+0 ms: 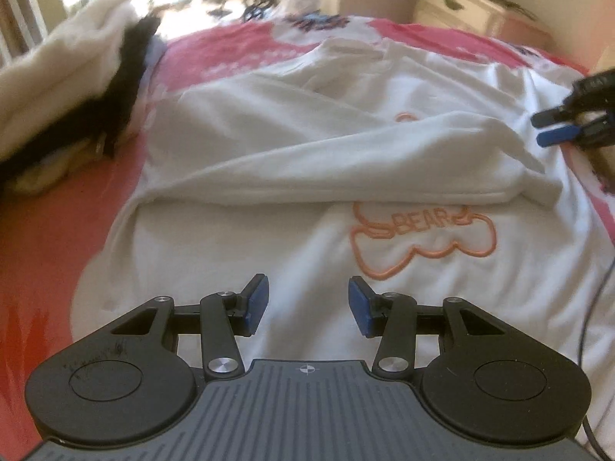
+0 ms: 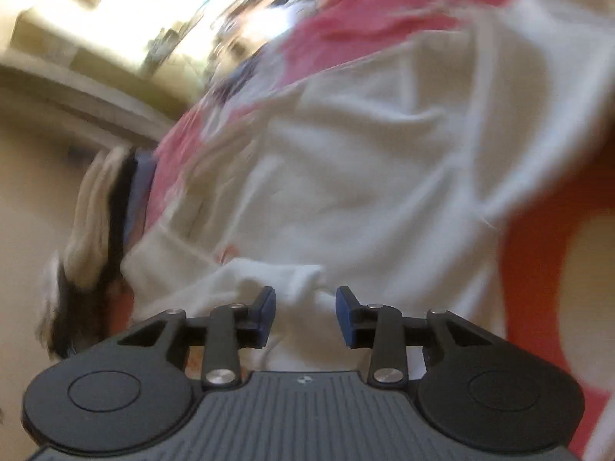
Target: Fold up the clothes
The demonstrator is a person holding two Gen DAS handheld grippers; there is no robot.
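One fold looks done: the white shirt (image 1: 307, 161) lies mid-bed (image 1: 46, 238), a sleeve across its chest. Left claw (image 1: 308, 309) hovers wide and empty at 6 o'clock. Right claw (image 2: 305, 315), also wide, straddles a bunched edge, gripping nothing; most folding remains.

White sweatshirt (image 1: 269, 146) with orange outline print (reading BEAR) on a pink bedspread (image 1: 50, 238); gripper pads (image 1: 256, 303) blue

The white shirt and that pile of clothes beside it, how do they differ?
The white shirt lies spread across the bed with one flap folded over; the pile of clothes sits bunched at the bed's edge. The shirt is all white with orange BEAR lettering; the pile mixes cream and black. Both rest on the pink bedcover.
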